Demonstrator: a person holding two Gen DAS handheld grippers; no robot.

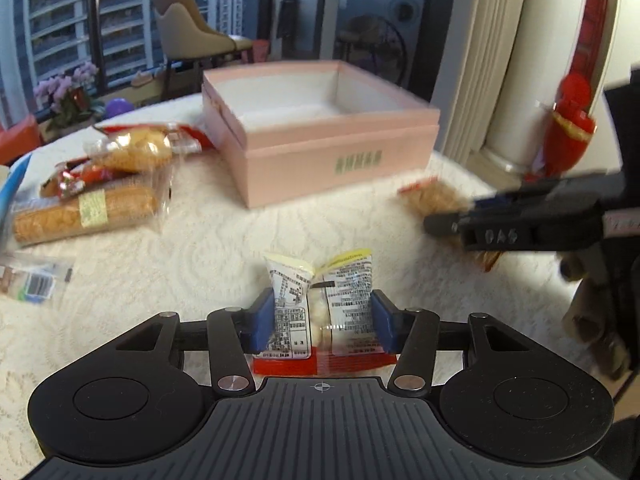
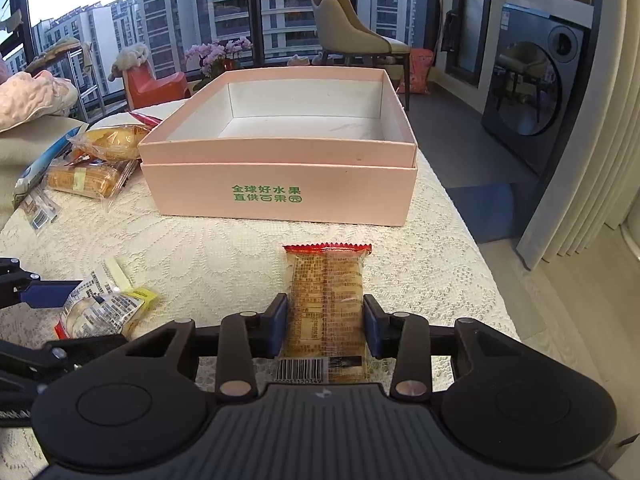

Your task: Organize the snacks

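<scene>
My left gripper is shut on a clear snack packet with a yellow top and red bottom, held just above the lace tablecloth. The same packet shows in the right wrist view. My right gripper is shut on a biscuit packet with a red serrated edge; it shows in the left wrist view at the right. The open pink box stands ahead of both grippers, empty inside; it also shows in the left wrist view.
Several wrapped bread and cake packets lie left of the box, also in the right wrist view. A small clear packet lies at the left edge. The table's right edge drops to the floor. A chair stands behind.
</scene>
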